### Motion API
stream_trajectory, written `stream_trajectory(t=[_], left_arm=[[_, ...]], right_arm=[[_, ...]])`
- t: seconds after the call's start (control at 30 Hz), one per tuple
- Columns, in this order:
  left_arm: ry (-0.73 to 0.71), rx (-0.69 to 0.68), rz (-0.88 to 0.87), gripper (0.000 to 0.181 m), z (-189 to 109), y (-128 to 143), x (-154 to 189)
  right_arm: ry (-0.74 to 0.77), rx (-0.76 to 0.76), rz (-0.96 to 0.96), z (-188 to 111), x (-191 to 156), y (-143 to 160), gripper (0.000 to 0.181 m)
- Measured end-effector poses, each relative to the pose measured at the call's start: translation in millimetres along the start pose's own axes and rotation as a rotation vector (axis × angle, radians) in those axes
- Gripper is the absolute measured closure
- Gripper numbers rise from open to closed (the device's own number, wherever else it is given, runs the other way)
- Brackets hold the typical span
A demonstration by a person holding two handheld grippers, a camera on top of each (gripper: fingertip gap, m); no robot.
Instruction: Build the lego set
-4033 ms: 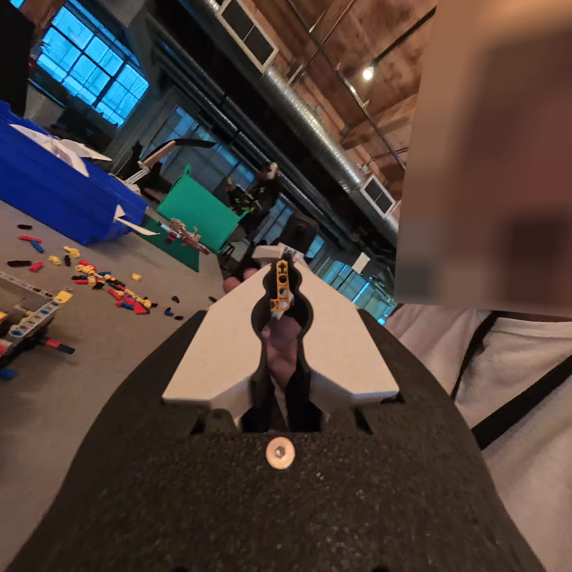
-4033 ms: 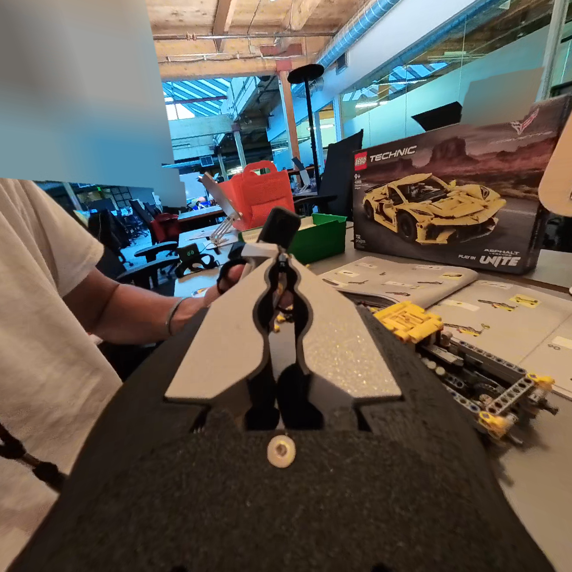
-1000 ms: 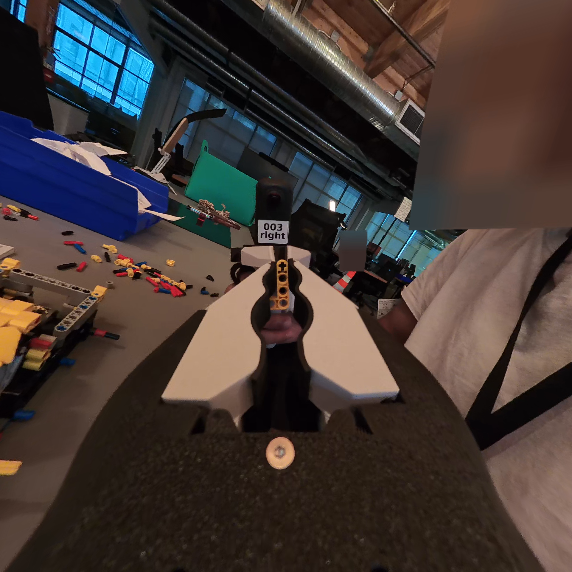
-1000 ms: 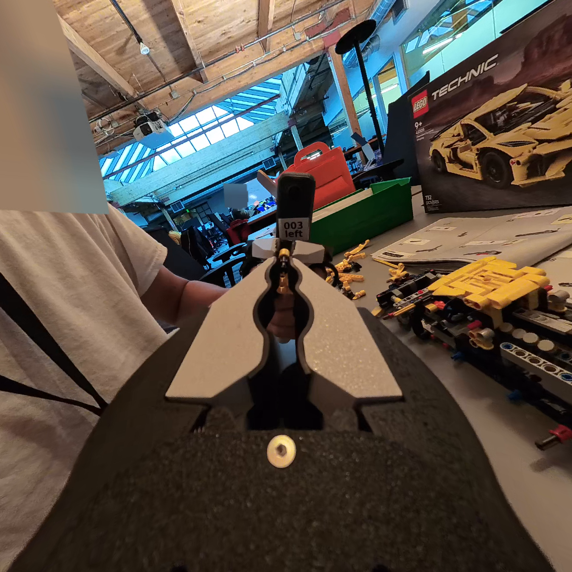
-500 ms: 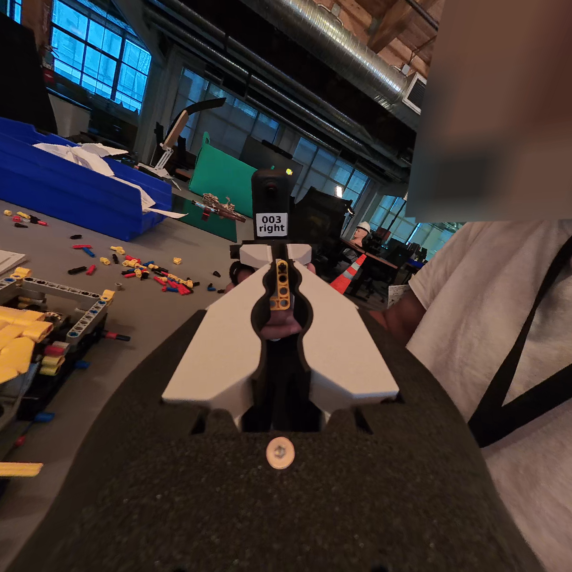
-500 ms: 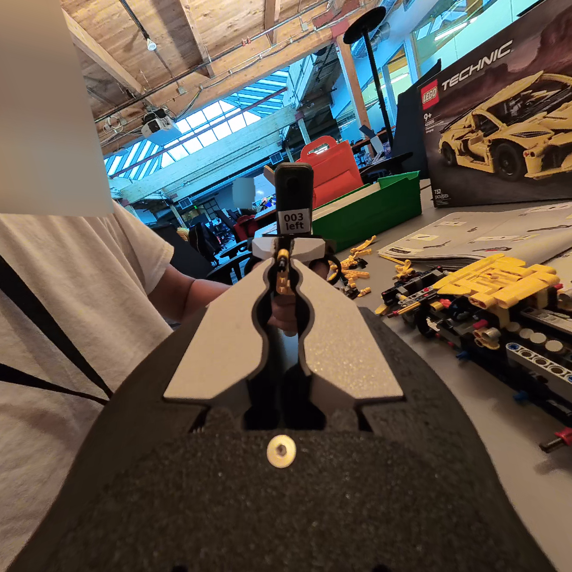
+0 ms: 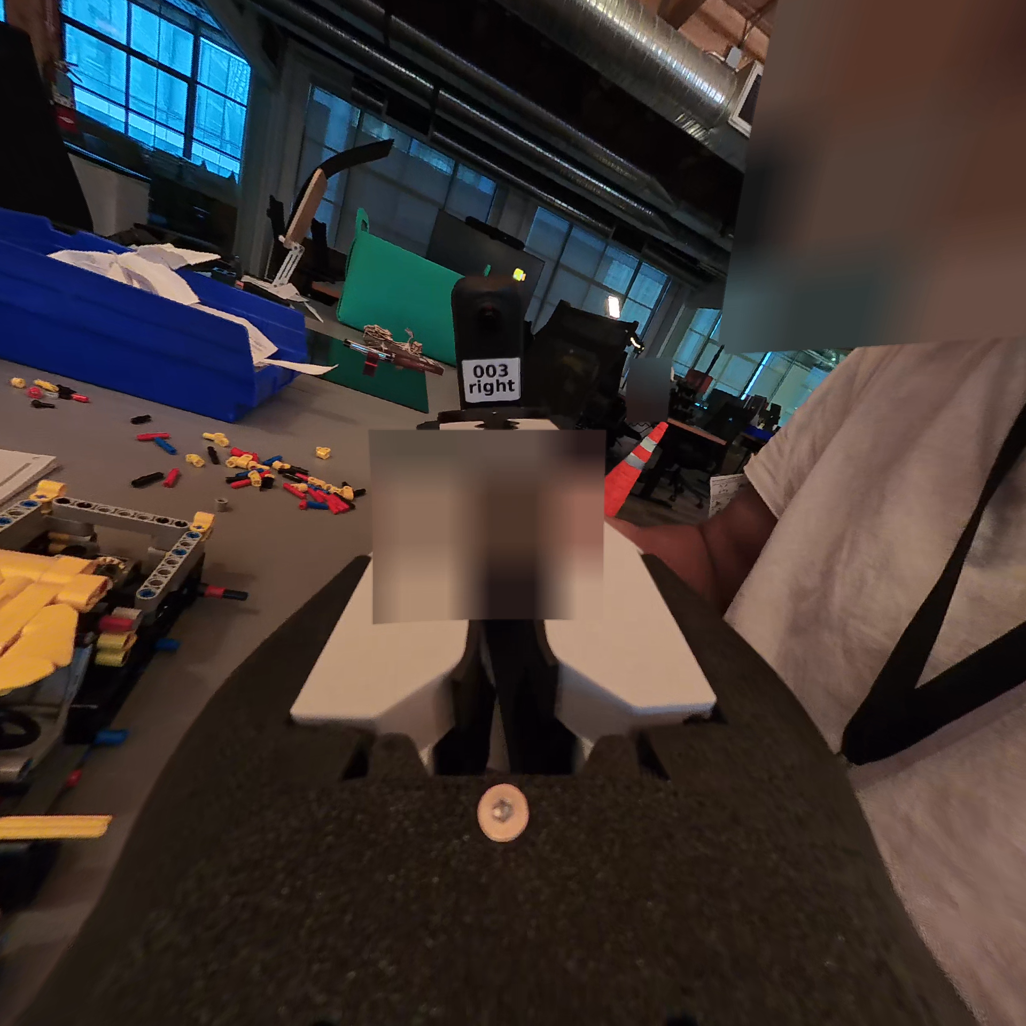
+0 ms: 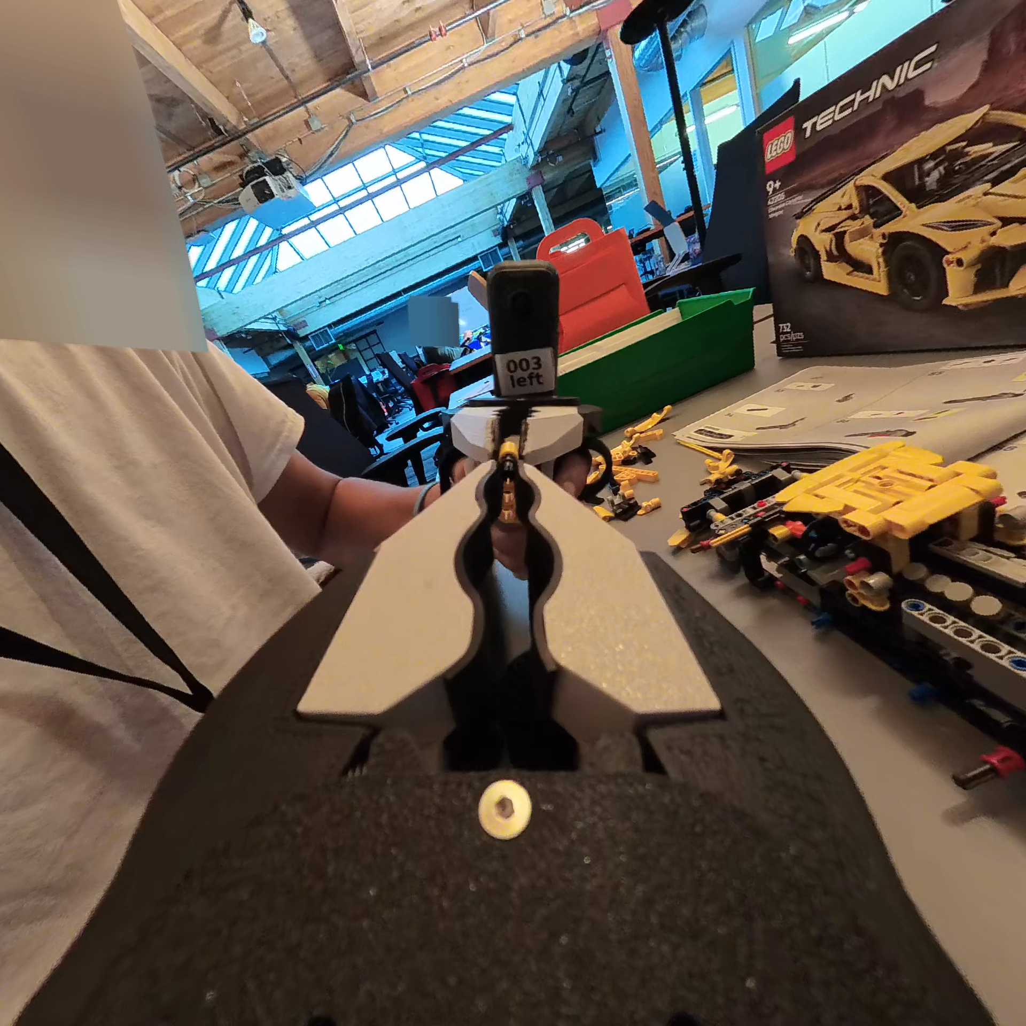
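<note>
Left wrist view, hand-held gripper: the left hand-held gripper (image 7: 502,555) points at its partner, but a blurred patch covers its tips, so from here I cannot tell whether it grips anything.
Left wrist view, build: the half-built car (image 7: 66,599) sits on the desk (image 7: 288,555), yellow panels on a grey and black frame (chassis only, by my reckoning).
Left wrist view, spare parts: loose pins (image 7: 277,477) in red, blue, yellow and black lie scattered well beyond the car, near a blue bin (image 7: 139,344).
Right wrist view, hand-held gripper: the right hand-held gripper (image 8: 508,488) is clenched on a small yellow piece (image 8: 508,502), tip to tip with the left one.
Right wrist view, left gripper: seen head-on, it looks closed on the same piece's far end.
Right wrist view, desk: instruction booklet (image 8: 833,411) open, set's box (image 8: 899,189) standing behind.
Progress: I'd judge a small sub-assembly is being joined in mid-air; plenty remains.
</note>
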State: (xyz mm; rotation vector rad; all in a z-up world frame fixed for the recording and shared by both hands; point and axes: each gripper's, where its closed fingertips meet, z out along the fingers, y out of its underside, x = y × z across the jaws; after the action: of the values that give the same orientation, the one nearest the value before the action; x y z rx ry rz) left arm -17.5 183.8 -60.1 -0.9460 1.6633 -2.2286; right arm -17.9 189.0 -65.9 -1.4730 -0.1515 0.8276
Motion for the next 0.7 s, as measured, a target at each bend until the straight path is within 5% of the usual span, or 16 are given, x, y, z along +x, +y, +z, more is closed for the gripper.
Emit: stream_trajectory(t=[0.7], left_arm=[[-0.002, -0.045, 0.003, 0.174, -0.3, 2.2, 3.8]], right_arm=[[-0.052, 0.003, 0.029, 4.0, -3.8, 2.5, 0.178]])
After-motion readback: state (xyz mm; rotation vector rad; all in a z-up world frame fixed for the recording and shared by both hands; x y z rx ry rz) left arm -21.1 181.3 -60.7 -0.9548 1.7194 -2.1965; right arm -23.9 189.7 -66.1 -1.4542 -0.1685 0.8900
